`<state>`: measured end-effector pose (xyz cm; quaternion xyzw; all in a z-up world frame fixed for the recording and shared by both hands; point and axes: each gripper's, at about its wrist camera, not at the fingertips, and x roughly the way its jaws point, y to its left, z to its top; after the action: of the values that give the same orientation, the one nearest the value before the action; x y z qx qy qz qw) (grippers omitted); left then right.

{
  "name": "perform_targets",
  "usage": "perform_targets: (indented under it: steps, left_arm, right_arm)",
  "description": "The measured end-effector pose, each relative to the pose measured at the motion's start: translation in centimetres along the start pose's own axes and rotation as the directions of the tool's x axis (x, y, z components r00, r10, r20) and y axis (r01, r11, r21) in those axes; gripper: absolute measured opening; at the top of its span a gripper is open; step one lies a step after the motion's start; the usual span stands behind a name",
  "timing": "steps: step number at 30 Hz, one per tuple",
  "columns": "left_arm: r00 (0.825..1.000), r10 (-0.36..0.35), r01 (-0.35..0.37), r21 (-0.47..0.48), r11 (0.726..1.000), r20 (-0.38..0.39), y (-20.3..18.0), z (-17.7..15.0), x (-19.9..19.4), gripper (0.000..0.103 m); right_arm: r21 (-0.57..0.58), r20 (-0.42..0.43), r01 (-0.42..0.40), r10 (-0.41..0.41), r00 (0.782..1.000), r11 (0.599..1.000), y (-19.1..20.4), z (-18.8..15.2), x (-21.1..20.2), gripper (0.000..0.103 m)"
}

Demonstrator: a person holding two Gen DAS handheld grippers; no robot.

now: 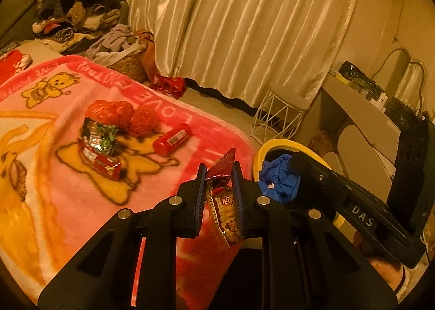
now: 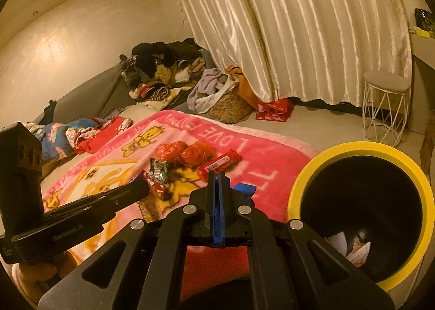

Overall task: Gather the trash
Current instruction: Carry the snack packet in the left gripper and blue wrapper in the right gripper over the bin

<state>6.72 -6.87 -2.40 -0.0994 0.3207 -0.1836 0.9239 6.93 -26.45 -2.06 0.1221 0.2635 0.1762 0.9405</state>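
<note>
A crumpled snack wrapper [image 1: 221, 195] is clamped in the left gripper [image 1: 218, 171], its long axis running along the fingers, above the pink blanket [image 1: 68, 187] on the bed. The yellow-rimmed bin [image 1: 262, 150] lies just to the right in the left wrist view. The right gripper [image 2: 217, 176] pinches a blue scrap [image 2: 246, 189] nearer the bin, which holds some paper litter [image 2: 350, 248]. More wrappers [image 1: 100, 135] and a red tube [image 1: 171, 140] remain on the blanket.
</note>
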Motion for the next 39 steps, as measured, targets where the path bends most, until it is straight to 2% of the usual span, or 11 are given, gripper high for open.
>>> perform_targets:
  steps: [20,39]
  left_arm:
    - [0.996,-0.090,0.090,0.089,0.992,-0.008,-5.0,1.0,1.9,0.013]
    - [0.987,-0.155,0.159,0.157,0.975,-0.033,-9.3,1.2,4.2,0.013]
  right_arm:
    - [0.091,0.054,0.100,-0.105,0.993,0.991,-4.6,0.4,-2.4,0.002]
    - [0.167,0.078,0.200,-0.216,0.973,0.965,-8.7,0.0,-4.0,0.002]
